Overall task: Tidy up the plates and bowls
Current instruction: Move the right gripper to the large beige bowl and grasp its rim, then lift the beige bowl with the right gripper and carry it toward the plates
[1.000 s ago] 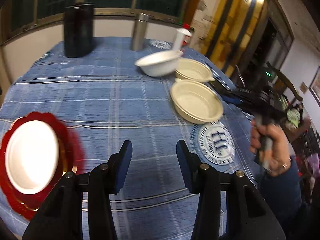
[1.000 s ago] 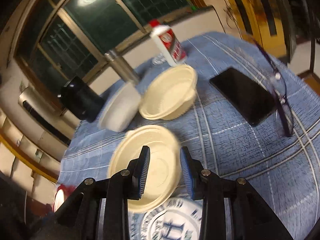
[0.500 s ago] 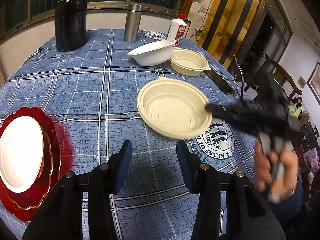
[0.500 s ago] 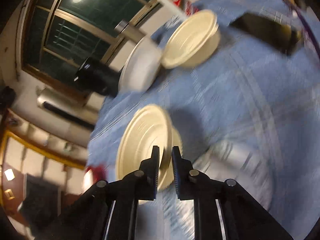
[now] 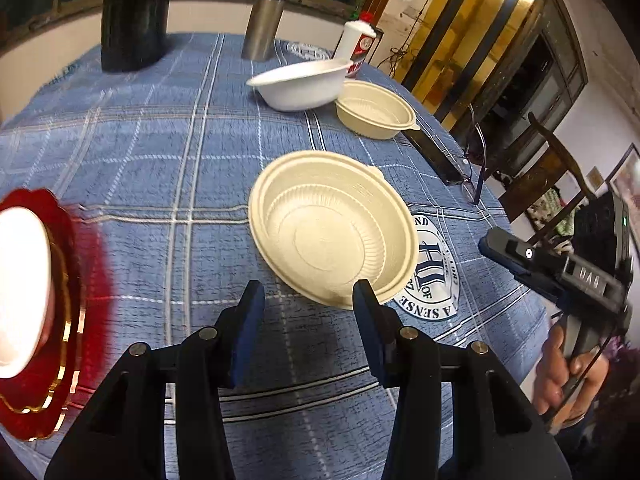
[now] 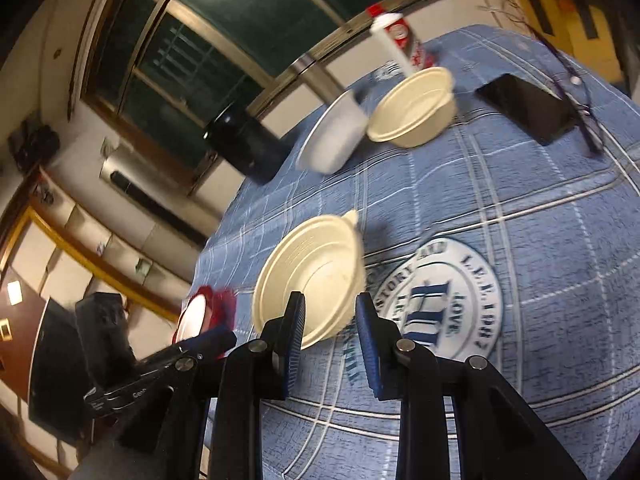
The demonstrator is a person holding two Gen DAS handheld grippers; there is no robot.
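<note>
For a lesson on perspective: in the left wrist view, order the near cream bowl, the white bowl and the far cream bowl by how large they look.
1. Near cream bowl, closest, so partly nearness.
2. White bowl and far cream bowl: they look alike, so unranked.

Both wrist views look down, close — sharing the cream bowl [image 5: 334, 232] [image 6: 310, 276].

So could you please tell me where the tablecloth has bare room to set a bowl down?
Bare cloth lies between the red plate and the near cream bowl, running back to the black container. The far right is crowded: white bowl, far cream bowl, phone.
</note>
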